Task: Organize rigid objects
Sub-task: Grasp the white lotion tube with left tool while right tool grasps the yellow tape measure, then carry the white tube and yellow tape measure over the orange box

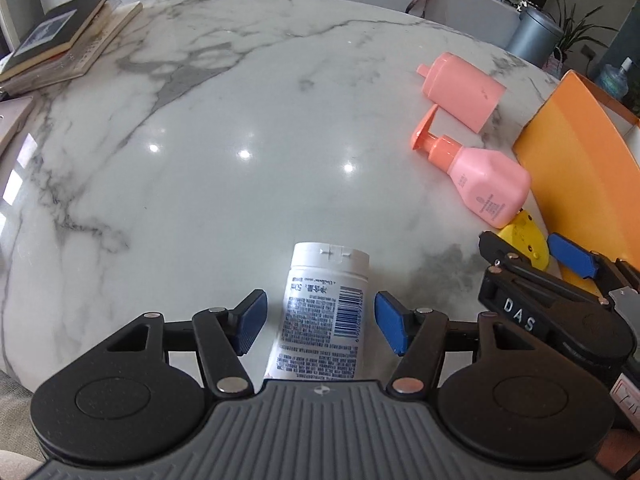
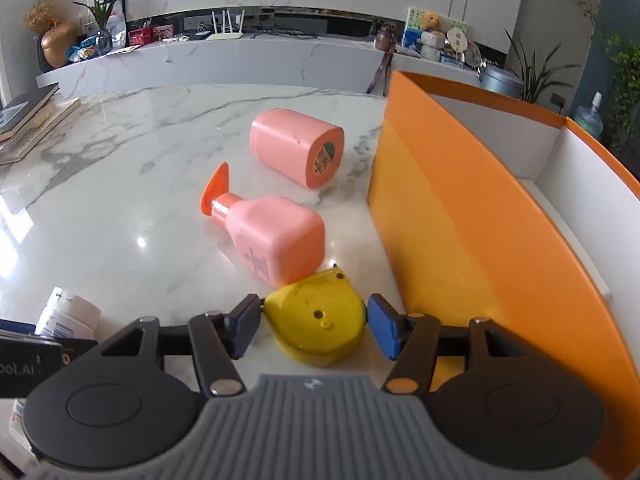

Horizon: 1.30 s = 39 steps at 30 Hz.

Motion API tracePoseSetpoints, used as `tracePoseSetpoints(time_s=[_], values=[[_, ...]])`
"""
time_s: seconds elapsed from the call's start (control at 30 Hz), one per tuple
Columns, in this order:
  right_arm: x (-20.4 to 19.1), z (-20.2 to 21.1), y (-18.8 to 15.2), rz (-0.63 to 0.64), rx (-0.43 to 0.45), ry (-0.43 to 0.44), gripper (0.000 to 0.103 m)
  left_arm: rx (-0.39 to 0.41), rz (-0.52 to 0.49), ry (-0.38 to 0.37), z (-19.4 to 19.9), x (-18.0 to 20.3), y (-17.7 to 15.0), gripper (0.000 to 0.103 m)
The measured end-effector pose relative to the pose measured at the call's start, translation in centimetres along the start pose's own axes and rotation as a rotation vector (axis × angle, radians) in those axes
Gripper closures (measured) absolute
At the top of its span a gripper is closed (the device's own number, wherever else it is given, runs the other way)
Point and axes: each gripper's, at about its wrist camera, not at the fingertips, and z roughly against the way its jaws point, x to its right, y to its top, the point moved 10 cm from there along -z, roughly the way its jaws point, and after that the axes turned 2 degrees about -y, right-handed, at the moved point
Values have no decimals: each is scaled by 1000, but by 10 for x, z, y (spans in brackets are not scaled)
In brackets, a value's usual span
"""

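Observation:
A white tube (image 1: 320,312) with a barcode lies on the marble table between the pads of my left gripper (image 1: 318,322), which is open with gaps on both sides. My right gripper (image 2: 314,326) is around a yellow plastic object (image 2: 316,322); the left pad touches it and the right pad sits at its edge. That gripper also shows in the left wrist view (image 1: 532,256). A pink pump bottle (image 2: 272,240) and a pink round bottle (image 2: 296,146) lie on their sides beyond. An orange box (image 2: 460,216) stands to the right.
A stack of books (image 1: 60,44) lies at the table's far left. A grey canister (image 1: 534,38) stands beyond the far edge. A marble ledge (image 2: 224,60) with plants and clutter runs behind the table.

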Motion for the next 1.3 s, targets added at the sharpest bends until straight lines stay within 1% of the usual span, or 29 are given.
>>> tracePoseSetpoints(time_s=[0.07, 0.1, 0.2, 0.27, 0.37, 0.47, 0.5, 0.53, 0.6, 0.63, 0.67, 0.73, 0.77, 0.87, 0.97, 1.0, 1.03, 1.1, 1.13, 1.2, 1.3], values=[[-2, -2, 0, 12, 5, 1, 35, 5, -1, 16, -1, -1, 1, 34], [-2, -3, 1, 13, 3, 2, 36, 7, -3, 17, 0, -1, 1, 38], [-1, -2, 1, 13, 5, 2, 39, 13, -9, 35, 0, -1, 1, 48], [-2, 2, -1, 16, 1, 17, 39, 15, -6, 49, 0, -3, 1, 52], [-12, 9, -5, 57, -13, 54, 40, 15, 2, 56, 1, -6, 0, 52], [-25, 21, -9, 75, -29, 145, 40, 13, 2, 65, 1, -6, -1, 52], [-28, 25, -10, 88, -22, 160, 38, 13, 1, 69, 1, -6, -1, 52], [-28, 28, -9, 100, -6, 146, 36, 12, 1, 71, 1, -6, -1, 52], [-22, 25, -8, 90, -5, 92, 19, 10, -7, 81, 1, -5, -1, 51], [-19, 23, -10, 67, -25, 101, 19, 10, -15, 88, 0, -4, -1, 51], [-18, 20, -11, 40, -50, 130, 19, 9, -22, 96, 0, -4, -1, 51], [-17, 17, -13, 18, -64, 146, 19, 7, -28, 107, 0, -4, -2, 50], [-17, 16, -13, 18, -64, 147, 20, 7, -29, 110, 0, -4, -2, 48], [-21, 18, -15, 19, -70, 171, 29, 7, -28, 113, -1, -5, -2, 47], [-24, 18, -17, 3, -86, 197, 33, 11, -22, 115, -1, -6, -1, 46], [-25, 17, -19, -3, -99, 208, 35, 12, -19, 114, -1, -7, -1, 46], [-27, 15, -20, -4, -106, 217, 35, 12, -18, 112, -1, -7, -1, 46], [-32, 17, -21, 35, -96, 207, 41, 16, -19, 108, 0, -7, -1, 52], [-34, 17, -21, 45, -92, 202, 41, 18, -18, 108, 0, -7, 0, 52], [-31, 17, -20, 20, -89, 220, 43, 19, -11, 105, 0, -8, 0, 53], [-26, 18, -20, -12, -90, 231, 43, 19, 43, 69, 4, -13, 0, 53]])
